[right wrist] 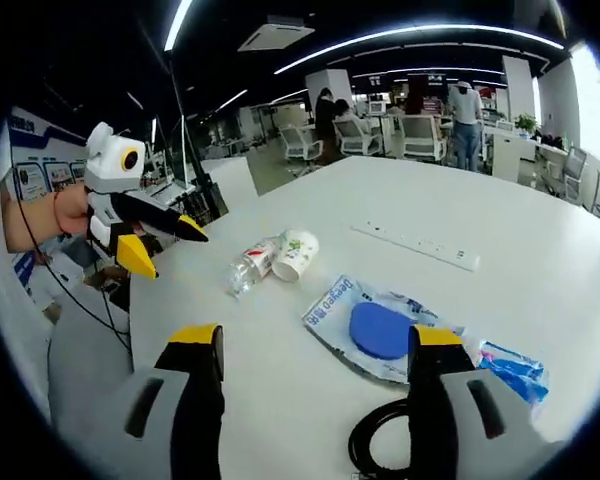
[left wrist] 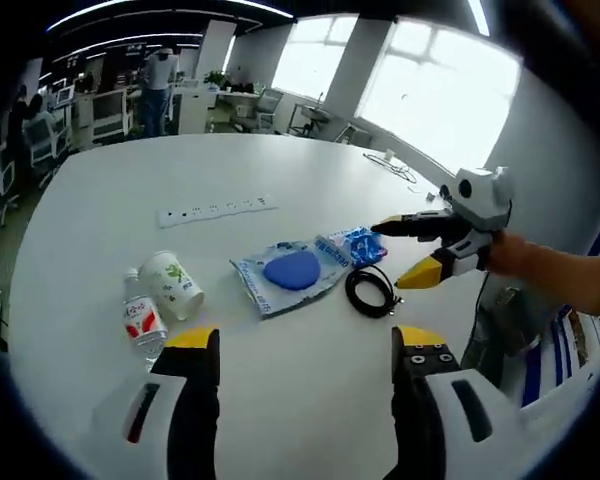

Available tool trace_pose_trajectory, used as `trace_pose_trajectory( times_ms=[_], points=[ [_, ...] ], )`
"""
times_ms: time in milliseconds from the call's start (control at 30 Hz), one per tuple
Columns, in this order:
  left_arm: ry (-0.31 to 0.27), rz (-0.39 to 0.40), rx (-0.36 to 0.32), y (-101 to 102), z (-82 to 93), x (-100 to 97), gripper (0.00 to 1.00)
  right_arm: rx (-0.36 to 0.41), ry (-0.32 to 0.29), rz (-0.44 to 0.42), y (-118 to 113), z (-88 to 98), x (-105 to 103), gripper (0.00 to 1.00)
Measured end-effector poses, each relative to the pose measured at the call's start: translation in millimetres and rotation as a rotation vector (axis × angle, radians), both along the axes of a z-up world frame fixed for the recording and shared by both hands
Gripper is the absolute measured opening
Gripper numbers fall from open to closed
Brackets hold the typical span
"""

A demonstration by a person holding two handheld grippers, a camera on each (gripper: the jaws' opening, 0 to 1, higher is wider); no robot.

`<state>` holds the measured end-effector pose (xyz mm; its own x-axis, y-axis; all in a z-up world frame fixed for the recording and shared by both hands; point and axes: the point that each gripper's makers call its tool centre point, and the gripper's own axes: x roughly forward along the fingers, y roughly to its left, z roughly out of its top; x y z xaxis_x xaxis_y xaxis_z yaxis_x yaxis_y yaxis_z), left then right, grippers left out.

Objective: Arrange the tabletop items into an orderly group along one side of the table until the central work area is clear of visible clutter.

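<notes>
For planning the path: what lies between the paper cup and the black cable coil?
In the left gripper view, the clear bag with a blue disc lies between paper cup and cable coil.

1. Surface (left wrist: 280, 170) was smooth, matt white.
2. Bottle (left wrist: 142, 320) was clear glossy plastic with a printed label.
3. Cup (left wrist: 172, 284) looked like matt paper.
4. Pouch (left wrist: 292, 274) was shiny plastic film.
5. Cable (left wrist: 370, 291) was black, rubbery, slightly glossy.

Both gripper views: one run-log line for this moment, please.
left gripper open, empty | right gripper open, empty | bottle, cup, pouch, blue packet, cable loose mid-table
</notes>
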<state>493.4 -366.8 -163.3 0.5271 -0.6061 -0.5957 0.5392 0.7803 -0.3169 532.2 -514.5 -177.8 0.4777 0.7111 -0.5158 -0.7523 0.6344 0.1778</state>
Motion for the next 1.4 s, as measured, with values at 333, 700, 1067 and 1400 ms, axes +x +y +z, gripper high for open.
trace_pose_trajectory(
  times_ms=[333, 700, 1067, 1400],
  points=[
    [-0.010, 0.116, -0.005, 53, 6.9, -7.5, 0.71, -0.036, -0.036, 0.177, 45, 15.4, 23, 0.74],
    [0.004, 0.193, -0.033, 83, 3.1, -19.9, 0.71, -0.065, -0.058, 0.327, 86, 24.3, 39, 0.73],
    [0.017, 0.247, -0.049, 106, -4.1, -26.5, 0.71, -0.107, -0.047, 0.473, 117, 23.2, 52, 0.73],
    [0.041, 0.285, -0.079, 117, -18.3, -32.3, 0.71, -0.135, -0.005, 0.609, 145, 16.9, 69, 0.70]
  ],
)
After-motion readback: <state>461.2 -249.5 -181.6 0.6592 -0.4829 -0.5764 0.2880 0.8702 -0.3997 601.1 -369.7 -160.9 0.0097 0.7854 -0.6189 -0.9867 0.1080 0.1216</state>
